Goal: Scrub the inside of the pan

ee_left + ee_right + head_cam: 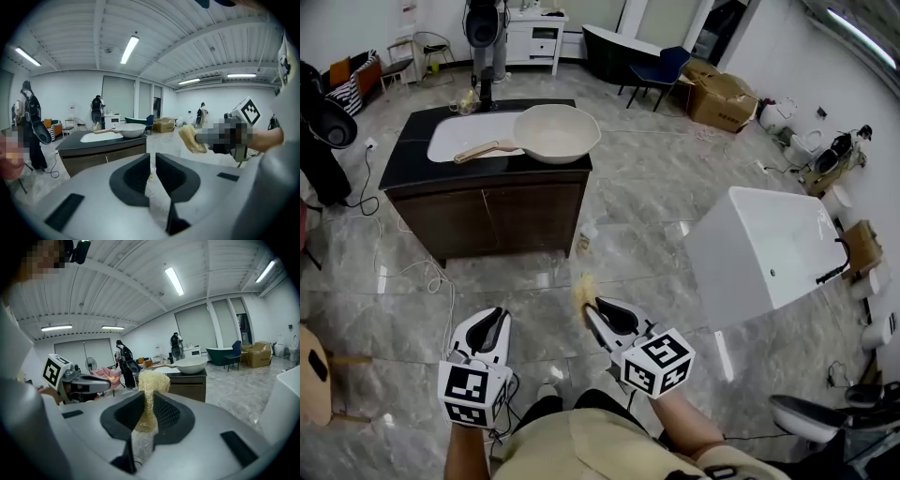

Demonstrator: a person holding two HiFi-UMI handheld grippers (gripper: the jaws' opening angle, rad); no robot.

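The pale pan (555, 133) sits on the dark counter (412, 155) by a white sink (450, 139), well apart from both grippers across the shiny grey floor (656, 220) of a big room, while the right gripper (591, 309) pinches a yellow scrubber (581, 289) and the left gripper (494, 322) has its jaws pressed close together on nothing.

We cannot name the small things (469, 99) at the far edge of the worktop (408, 155): too distant. In the left gripper view most of the right tool (200, 137) is blurred over; from the head view its sponge (581, 289) is a pale smear.
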